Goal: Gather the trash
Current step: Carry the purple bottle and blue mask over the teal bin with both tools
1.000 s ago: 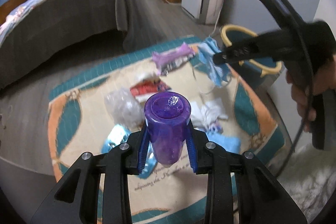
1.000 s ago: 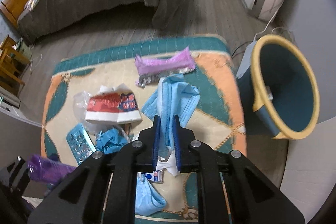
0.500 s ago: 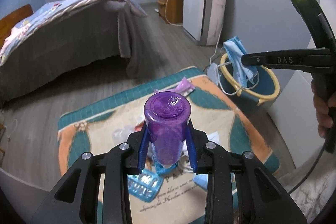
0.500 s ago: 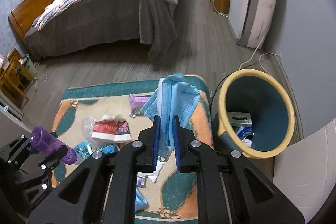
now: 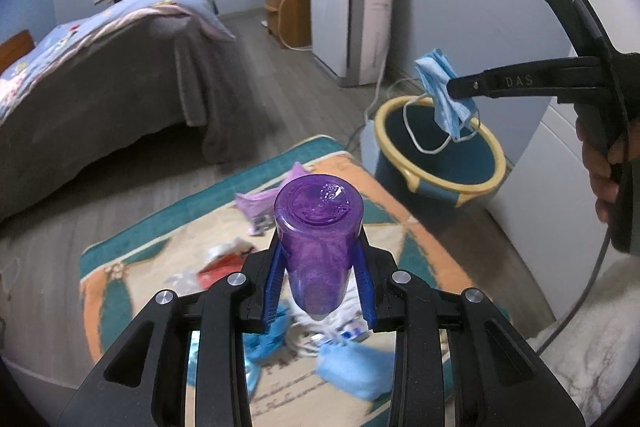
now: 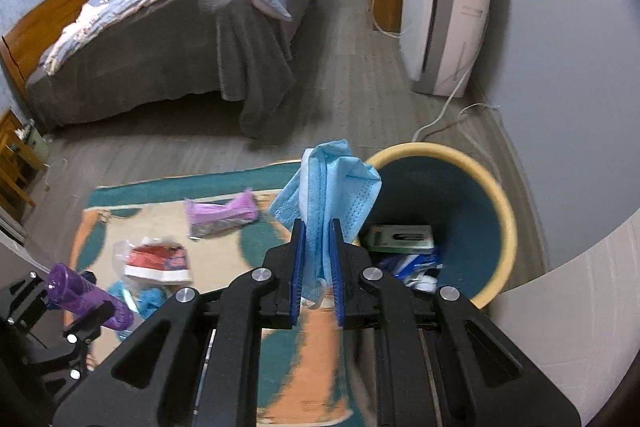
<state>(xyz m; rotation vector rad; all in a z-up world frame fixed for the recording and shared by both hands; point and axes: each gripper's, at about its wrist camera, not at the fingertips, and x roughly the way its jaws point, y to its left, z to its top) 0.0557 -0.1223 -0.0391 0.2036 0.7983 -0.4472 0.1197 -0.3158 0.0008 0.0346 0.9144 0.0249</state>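
Observation:
My left gripper [image 5: 319, 251] is shut on a purple plastic bottle [image 5: 318, 239], held in the air over the rug. Its base faces the camera. In the right wrist view the same bottle [image 6: 86, 297] shows at the lower left. My right gripper [image 6: 318, 227] is shut on a light blue face mask [image 6: 332, 183], which hangs above the rim of the teal bin with a yellow rim [image 6: 506, 223]. From the left wrist view the mask [image 5: 446, 95] dangles over the bin [image 5: 440, 179], ear loops trailing. The bin holds a small box [image 6: 400, 239] and other wrappers.
On the patterned rug [image 6: 224, 255] lie a purple wrapper [image 6: 222, 213], a red and white packet [image 6: 156, 261], blue tissues [image 5: 354, 371] and other scraps. A bed [image 6: 176, 39] stands behind, a white air purifier [image 6: 444, 23] at the wall, with a cable on the floor.
Both grippers have risen from the rug. The right one has carried the mask to the right, from over the rug to above the bin. The left one still grips the bottle.

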